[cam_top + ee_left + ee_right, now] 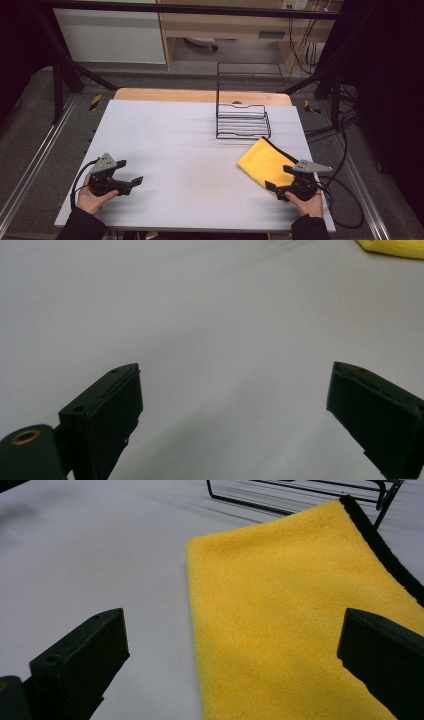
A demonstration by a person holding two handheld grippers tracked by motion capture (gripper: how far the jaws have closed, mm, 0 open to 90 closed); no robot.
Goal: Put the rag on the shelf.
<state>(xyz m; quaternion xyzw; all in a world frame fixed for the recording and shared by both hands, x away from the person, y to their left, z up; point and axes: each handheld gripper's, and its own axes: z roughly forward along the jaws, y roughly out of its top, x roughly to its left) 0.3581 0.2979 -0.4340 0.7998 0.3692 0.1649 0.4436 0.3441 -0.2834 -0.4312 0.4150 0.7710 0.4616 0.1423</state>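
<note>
A folded yellow cloth (pixel 265 162) with a black edge lies on the white table top (pixel 190 150) at the right. In the right gripper view the yellow cloth (pixel 280 620) spreads flat just ahead of the jaws. My right gripper (pixel 280 179) rests at the cloth's near corner, open, with nothing between its jaws (pixel 235 665). My left gripper (pixel 129 174) sits low over the table near the front left, open and empty (pixel 235 410). A corner of the cloth (pixel 395 247) shows far off in the left gripper view.
A black wire rack (pixel 242 117) stands behind the cloth at the back right of the table; its base wires (pixel 300 495) lie just past the cloth. Cables (pixel 345 200) trail off the table's right side. A wooden strip (pixel 200 95) runs along the far edge.
</note>
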